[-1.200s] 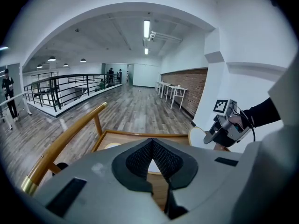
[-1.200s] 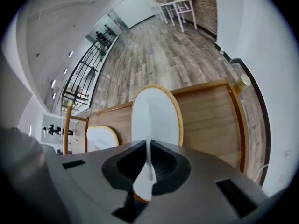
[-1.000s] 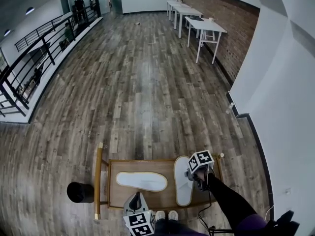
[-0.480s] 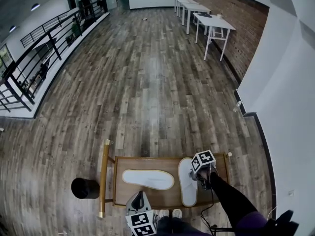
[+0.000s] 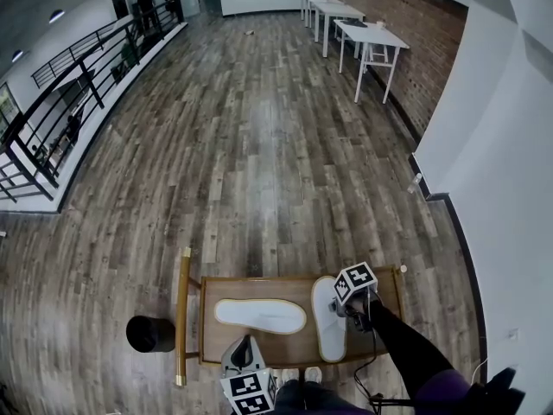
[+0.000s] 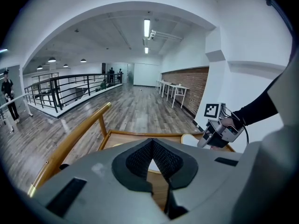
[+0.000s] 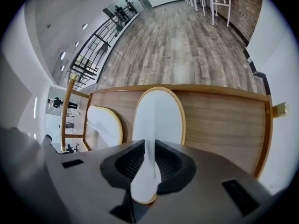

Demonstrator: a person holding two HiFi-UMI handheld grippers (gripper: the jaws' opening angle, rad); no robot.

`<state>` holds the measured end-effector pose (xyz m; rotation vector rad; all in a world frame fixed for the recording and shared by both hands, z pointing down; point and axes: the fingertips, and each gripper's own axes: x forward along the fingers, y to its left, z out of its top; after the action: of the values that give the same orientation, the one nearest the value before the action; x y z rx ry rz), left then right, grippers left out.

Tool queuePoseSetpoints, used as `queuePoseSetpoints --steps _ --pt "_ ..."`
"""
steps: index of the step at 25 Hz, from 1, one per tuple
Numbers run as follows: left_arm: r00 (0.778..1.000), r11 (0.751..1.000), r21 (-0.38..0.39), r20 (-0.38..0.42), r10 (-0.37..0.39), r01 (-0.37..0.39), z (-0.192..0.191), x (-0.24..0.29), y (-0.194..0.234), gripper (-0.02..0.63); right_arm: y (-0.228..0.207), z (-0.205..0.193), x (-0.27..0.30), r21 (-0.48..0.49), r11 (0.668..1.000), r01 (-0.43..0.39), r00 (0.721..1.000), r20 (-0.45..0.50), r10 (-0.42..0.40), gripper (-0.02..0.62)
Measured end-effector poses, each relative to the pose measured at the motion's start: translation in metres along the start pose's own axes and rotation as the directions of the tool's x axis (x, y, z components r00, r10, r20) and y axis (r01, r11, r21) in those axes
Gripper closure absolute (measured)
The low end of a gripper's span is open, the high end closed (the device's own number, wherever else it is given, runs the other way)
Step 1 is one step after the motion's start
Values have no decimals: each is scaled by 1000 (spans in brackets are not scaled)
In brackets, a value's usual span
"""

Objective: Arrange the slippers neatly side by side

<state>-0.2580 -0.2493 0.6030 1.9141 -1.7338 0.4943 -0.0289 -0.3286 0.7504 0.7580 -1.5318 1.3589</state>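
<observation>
Not much had moved over the last second; the right gripper (image 5: 343,305) was still clenched on the right-hand slipper (image 5: 328,328), its jaws pinching the white sole's edge so that the material stood up between the pads; that slipper still ran from near edge to far edge, close to the right edge of the desk (image 5: 298,346), shifted only a touch if at all; the other slipper (image 5: 259,316) lay untouched, stretched toward the left edge, so the pair sat at right angles and apart, not yet side by side; the left gripper (image 5: 243,354) hung back at the near edge, its jaws pressed together on nothing; from the right gripper view the same picture held, grasped slipper (image 7: 159,113) straight ahead, its partner (image 7: 105,123) off to the left on the wooden top; by my reading the task was barely under way, and one slipper would need turning before the two could lie parallel.
</observation>
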Motion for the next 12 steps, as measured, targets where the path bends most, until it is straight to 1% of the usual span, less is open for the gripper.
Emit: queuePoseSetpoints --steps 3,8,10,12 --pt "1000 1000 1 4 -4 4 0 1 -2 606 3 -4 -2 23 999 -33 999 2 33 541" --pt "1000 1000 -1 14 -16 16 4 2 -3 606 -4 -5 -13 32 999 -36 999 32 35 541" --pt "1000 1000 -1 14 -20 20 5 4 -4 606 -6 -4 -22 41 998 -49 997 58 47 541" --pt "1000 1000 -1 13 -19 19 6 6 -5 606 -4 -1 -37 37 996 -75 991 115 71 541"
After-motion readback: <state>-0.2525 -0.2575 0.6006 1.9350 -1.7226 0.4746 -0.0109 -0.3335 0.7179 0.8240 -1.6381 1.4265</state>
